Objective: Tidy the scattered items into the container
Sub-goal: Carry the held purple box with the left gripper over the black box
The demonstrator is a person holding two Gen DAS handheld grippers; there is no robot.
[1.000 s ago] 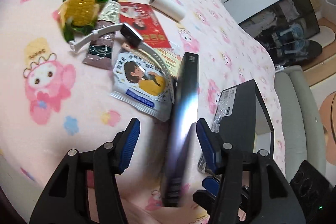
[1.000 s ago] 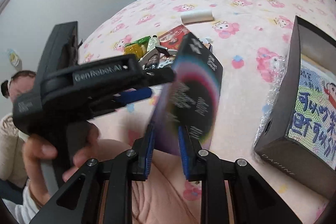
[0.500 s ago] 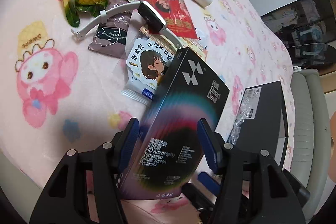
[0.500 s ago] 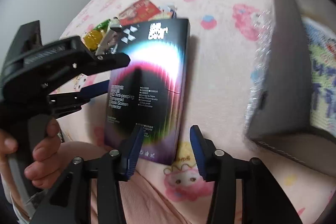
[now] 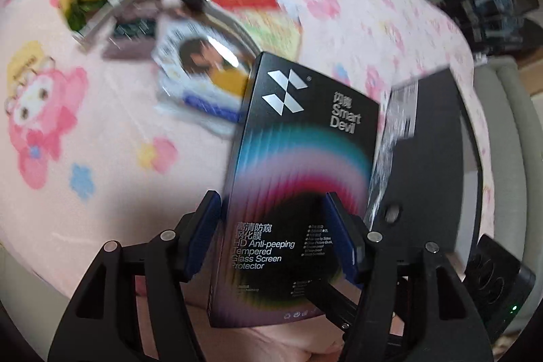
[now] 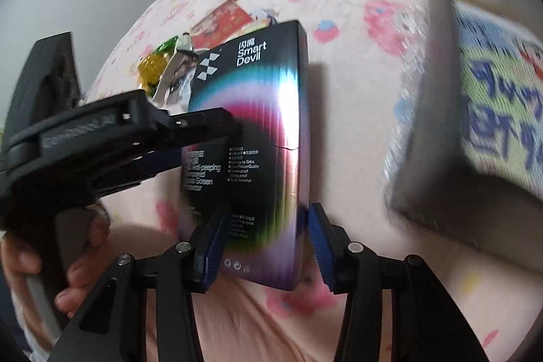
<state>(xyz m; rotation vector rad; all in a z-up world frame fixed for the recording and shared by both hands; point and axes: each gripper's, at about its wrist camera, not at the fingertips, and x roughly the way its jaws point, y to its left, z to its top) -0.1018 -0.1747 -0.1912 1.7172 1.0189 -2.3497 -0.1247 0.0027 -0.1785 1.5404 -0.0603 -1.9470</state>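
Container (image 5: 437, 158) and screen-protector box (image 5: 305, 175) sit side by side on the bed (image 5: 101, 209), and that is what matters: the dark, open-topped container lies just to the right of the box, nearer the right gripper (image 6: 263, 243) than the left gripper (image 5: 273, 236). The box stands tilted between both tools, outside the container, its long axis running away from the cameras along the line of the fingers and its printed face turned toward them. The left gripper reaches in from the left side, held level by a hand (image 6: 78, 260), and looks clamped on the box partway up, though blur leaves the contact unsure. The right gripper comes from below, spread around the box's lower end with a sliver of gap at its right pad. The other loose packets (image 5: 190, 22) lie well apart to the far left.
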